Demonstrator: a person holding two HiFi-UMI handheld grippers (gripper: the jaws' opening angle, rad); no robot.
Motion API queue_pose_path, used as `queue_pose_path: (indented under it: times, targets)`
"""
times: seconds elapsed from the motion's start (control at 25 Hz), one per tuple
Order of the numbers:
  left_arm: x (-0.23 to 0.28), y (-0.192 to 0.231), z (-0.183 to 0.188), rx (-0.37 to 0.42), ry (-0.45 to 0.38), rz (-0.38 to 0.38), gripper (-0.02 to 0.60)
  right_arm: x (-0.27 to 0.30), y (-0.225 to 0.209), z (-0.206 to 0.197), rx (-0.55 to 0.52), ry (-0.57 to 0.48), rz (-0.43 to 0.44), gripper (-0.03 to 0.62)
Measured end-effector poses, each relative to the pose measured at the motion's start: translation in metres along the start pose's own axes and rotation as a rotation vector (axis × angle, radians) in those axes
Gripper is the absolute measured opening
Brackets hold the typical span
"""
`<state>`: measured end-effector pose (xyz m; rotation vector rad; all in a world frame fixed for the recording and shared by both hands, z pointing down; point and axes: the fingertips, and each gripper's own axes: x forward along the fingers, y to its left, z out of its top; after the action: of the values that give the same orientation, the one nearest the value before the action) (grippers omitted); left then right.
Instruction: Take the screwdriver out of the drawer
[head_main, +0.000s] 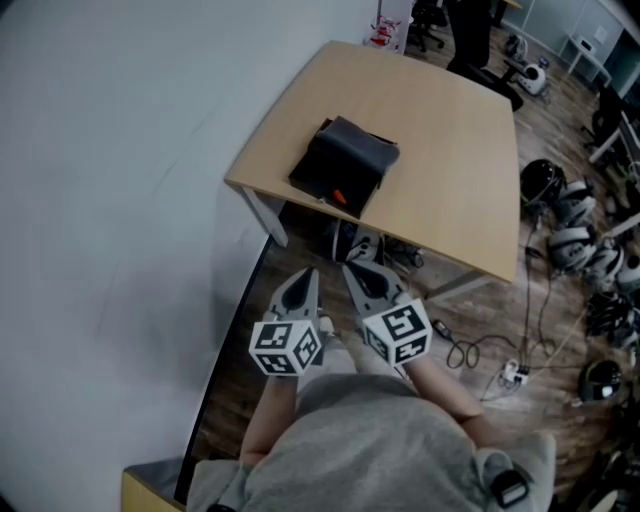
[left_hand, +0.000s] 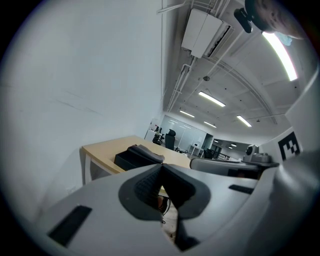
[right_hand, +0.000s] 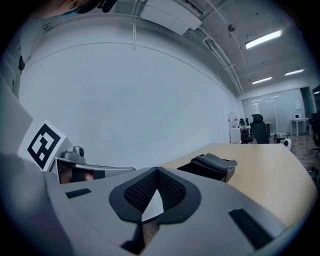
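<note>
Grey shirt fabric fills the near edge of the head view, with both forearms reaching out from it. Left gripper and right gripper are held side by side over the wood-pattern floor, short of the table and touching nothing. Each gripper's own view shows its jaws brought together at the tips with nothing between them.

On the table's near-left part sits a black drawer unit, well apart from both grippers. A small orange-red item shows at the unit's near edge, where the drawer appears partly open. It is judged to be the screwdriver's handle, though it is too small to confirm.

Step in hand, as judged: the approach, with no contact made and the retrieval not yet begun.

The next move calls for closing the gap to the table and parting one gripper's jaws. If the drawer gap proves too narrow, it would need pulling further out.
</note>
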<state>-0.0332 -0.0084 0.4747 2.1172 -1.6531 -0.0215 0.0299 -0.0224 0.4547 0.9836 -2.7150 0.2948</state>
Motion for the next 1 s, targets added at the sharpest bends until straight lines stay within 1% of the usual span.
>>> queue_pose_path:
  times: [0.2,0.4,0.72,1.0]
  targets:
    - [0.032,0.027,0.029,0.01,0.003,-0.019,0.0,0.04,-0.016,0.025,-0.001,-0.011,-0.019,0.0]
    - [0.063,0.051,0.052,0.019,-0.001,-0.043,0.0,0.078,-0.034,0.04,0.002,-0.032,-0.056,0.0]
    - [0.1,0.082,0.075,0.038,0.01,-0.073,0.0,0.126,-0.052,0.054,0.006,-0.032,-0.092,-0.002]
    - [0.127,0.105,0.086,0.038,0.034,-0.094,0.0,0.159,-0.065,0.06,0.007,-0.023,-0.116,-0.002]
